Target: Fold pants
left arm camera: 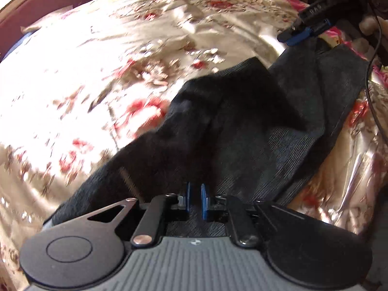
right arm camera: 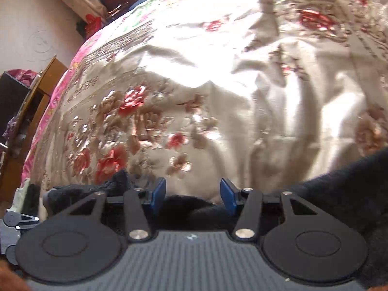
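Pants (left arm camera: 242, 121): black, rumpled on the flowered bedspread (left arm camera: 109, 60), near its edge.
Left gripper (left arm camera: 196, 200): jaws nearly closed, grip uncertain.
Right gripper (right arm camera: 193, 195): jaws apart, pressing nothing.

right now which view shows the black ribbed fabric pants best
The left wrist view. There the black ribbed fabric pants stretch across the floral satin bedspread, folds and edge visible. The right wrist view catches only dark patches of them along its lower edge and lower right corner.
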